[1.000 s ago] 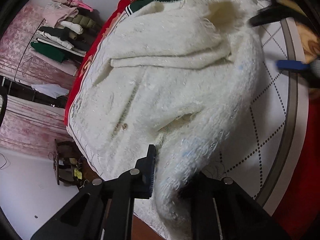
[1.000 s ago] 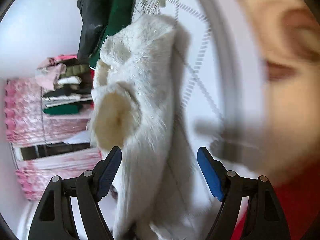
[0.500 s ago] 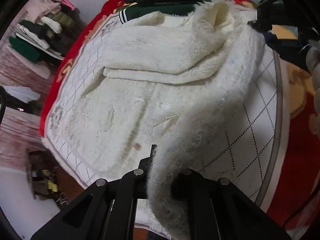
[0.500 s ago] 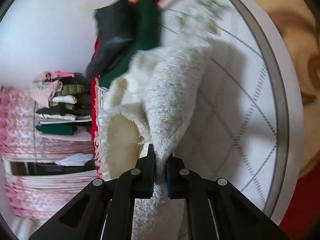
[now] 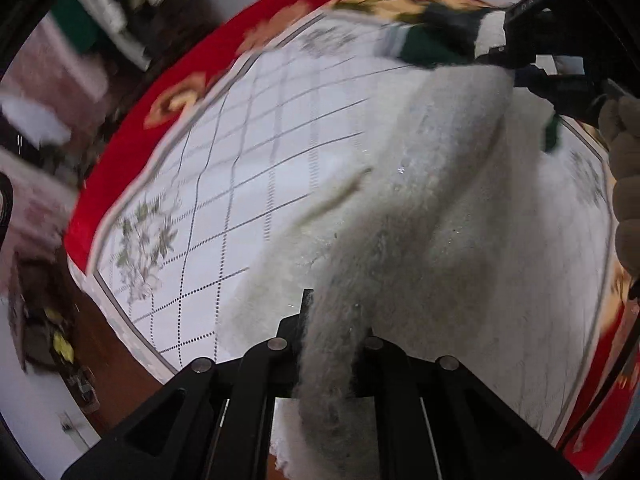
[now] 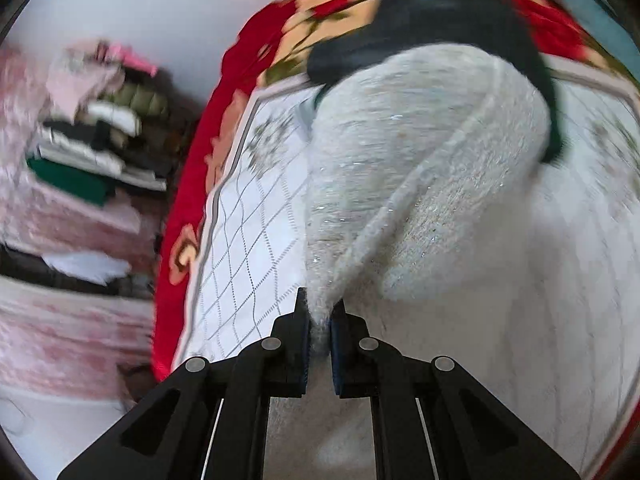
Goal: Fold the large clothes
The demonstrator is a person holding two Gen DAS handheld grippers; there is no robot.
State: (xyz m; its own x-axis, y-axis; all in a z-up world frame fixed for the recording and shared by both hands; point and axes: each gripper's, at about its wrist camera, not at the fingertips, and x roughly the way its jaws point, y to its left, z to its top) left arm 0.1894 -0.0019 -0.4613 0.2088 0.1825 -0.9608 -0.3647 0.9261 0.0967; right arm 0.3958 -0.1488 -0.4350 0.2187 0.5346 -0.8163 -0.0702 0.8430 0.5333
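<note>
Toward the left edge of the bed, the quilted white cover (image 5: pixel 248 184) lies bare, its checked lines exposed where the fluffy white coat (image 5: pixel 432 184) is lifted off it. The left gripper (image 5: pixel 332 344) is clenched on a thick roll of the coat's edge, with pile bulging out around the jaws, so much that a tug might let the outer layer slide free while only the inner fibres remain pinched. Further right, the right gripper (image 6: pixel 319 320) has just closed on a thin fold of the same coat, its jaws pressed on the fabric; that narrow bite looks the likelier one to slip. The coat hangs stretched between both grippers, its far part draped toward the bed's far edge, where a dark green and black garment (image 6: pixel 432 12) lies touching it. Dragging the coat could catch that garment and pull it along, or spoil the fold if the halves land askew.
</note>
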